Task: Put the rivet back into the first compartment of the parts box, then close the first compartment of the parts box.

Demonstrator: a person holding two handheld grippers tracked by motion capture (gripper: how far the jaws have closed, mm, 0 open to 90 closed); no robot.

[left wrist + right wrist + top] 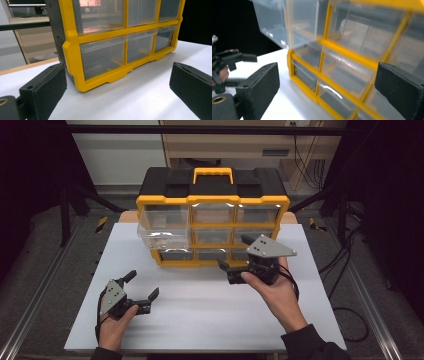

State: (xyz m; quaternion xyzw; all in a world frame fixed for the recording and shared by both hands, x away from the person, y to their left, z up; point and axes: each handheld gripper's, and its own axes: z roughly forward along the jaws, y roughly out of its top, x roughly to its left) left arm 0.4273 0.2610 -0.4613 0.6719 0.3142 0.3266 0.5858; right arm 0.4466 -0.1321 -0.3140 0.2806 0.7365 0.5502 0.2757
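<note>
Drawer [162, 239] sits pulled out at eleven o'clock of right gripper [239, 254], jaws spread, empty; clear plastic looks light, stiff, slippery; grip its front lip; left gripper [141, 288] spread too.

the drawer cabinet [213, 200] has a yellow frame, a black top and a yellow handle [213, 173]. its drawers [103, 53] are clear plastic with a faint grey tint; one clear drawer [164, 236] stands out from the frame at the left. the table [200, 305] is plain white. both grippers, the left gripper [141, 292] and the right gripper [234, 254], are black, each with a grey plate dotted with small dark spots. the sleeve [312, 345] is dark.
</note>
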